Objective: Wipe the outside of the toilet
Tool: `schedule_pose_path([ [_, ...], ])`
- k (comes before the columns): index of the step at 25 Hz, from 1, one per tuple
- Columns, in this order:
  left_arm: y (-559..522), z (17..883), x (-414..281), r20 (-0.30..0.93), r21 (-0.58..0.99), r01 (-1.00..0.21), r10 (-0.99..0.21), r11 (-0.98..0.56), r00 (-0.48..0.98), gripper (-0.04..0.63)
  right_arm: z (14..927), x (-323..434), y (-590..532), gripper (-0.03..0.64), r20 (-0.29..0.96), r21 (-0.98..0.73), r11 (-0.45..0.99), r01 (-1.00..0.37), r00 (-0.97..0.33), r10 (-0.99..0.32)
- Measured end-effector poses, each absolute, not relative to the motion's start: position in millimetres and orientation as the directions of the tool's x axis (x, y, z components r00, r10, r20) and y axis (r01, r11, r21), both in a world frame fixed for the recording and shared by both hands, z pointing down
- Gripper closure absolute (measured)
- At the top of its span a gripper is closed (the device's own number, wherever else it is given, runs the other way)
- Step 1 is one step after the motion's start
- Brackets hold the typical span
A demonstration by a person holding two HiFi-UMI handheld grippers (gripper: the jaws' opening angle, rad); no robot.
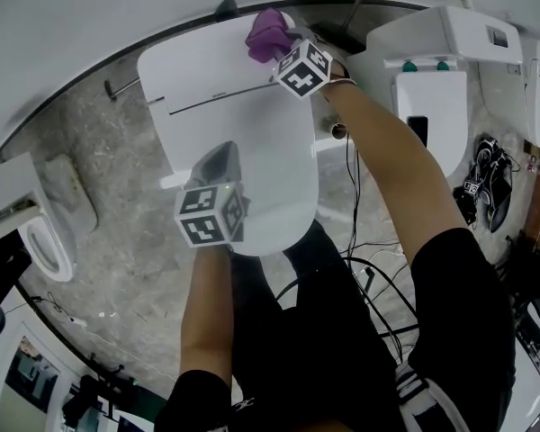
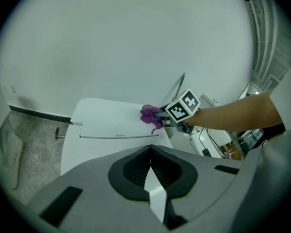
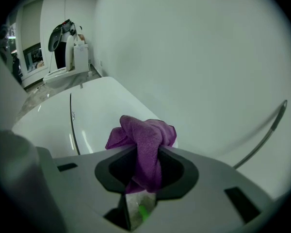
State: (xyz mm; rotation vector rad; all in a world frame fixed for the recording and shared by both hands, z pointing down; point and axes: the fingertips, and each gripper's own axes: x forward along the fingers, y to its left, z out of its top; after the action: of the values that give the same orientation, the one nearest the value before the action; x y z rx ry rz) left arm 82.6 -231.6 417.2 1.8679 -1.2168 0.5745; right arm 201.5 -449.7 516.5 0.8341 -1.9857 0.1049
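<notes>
Head view: the white toilet [image 1: 252,142] has its long axis running from the tank at the wall to the lid's rounded front by the person's legs, with the right gripper [image 1: 284,49] holding a purple cloth [image 1: 268,32] at the tank's far right corner and the left gripper [image 1: 218,165] over the lid's front. Left gripper view: its own jaws meet with nothing between them, and it shows the cloth's tail hanging onto the tank top. Right gripper view: only here do the jaws show clamped on the cloth's middle, the bunch bulging past their tips above the tank.

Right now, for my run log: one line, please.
right hand-held gripper: shut on purple cloth, at tank lid | left hand-held gripper: shut, empty
</notes>
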Motion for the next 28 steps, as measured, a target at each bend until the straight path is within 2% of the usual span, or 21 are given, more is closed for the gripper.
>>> schedule_pose_path([
  [11,-234.5,421.2,143.7,0.754,0.360,-0.893,-0.479,-0.270,0.449,0.587,531.2,272.3,-468.7,0.511,0.819,0.292,0.781,-0.552,-0.279,-0.502],
  [16,-241.5,435.8,155.7,0.762,0.346,-0.899,-0.478,-0.270,0.437,0.587,548.3,279.5,-469.3,0.513,0.805,0.284,0.813,-0.509,-0.334,-0.490],
  [20,-249.7,455.1,170.3,0.768,0.332,-0.904,-0.478,-0.271,0.426,0.588,567.4,282.9,-465.0,0.514,0.789,0.290,0.858,-0.423,-0.401,-0.465],
  [24,-249.1,467.4,187.0,0.782,0.313,-0.909,-0.469,-0.275,0.411,0.588,574.8,290.1,-458.3,0.514,0.741,0.275,0.867,-0.417,-0.483,-0.467],
  [28,-244.1,480.0,199.7,0.802,0.297,-0.906,-0.437,-0.301,0.408,0.587,593.4,292.5,-436.7,0.513,0.746,0.257,0.901,-0.350,-0.520,-0.415],
])
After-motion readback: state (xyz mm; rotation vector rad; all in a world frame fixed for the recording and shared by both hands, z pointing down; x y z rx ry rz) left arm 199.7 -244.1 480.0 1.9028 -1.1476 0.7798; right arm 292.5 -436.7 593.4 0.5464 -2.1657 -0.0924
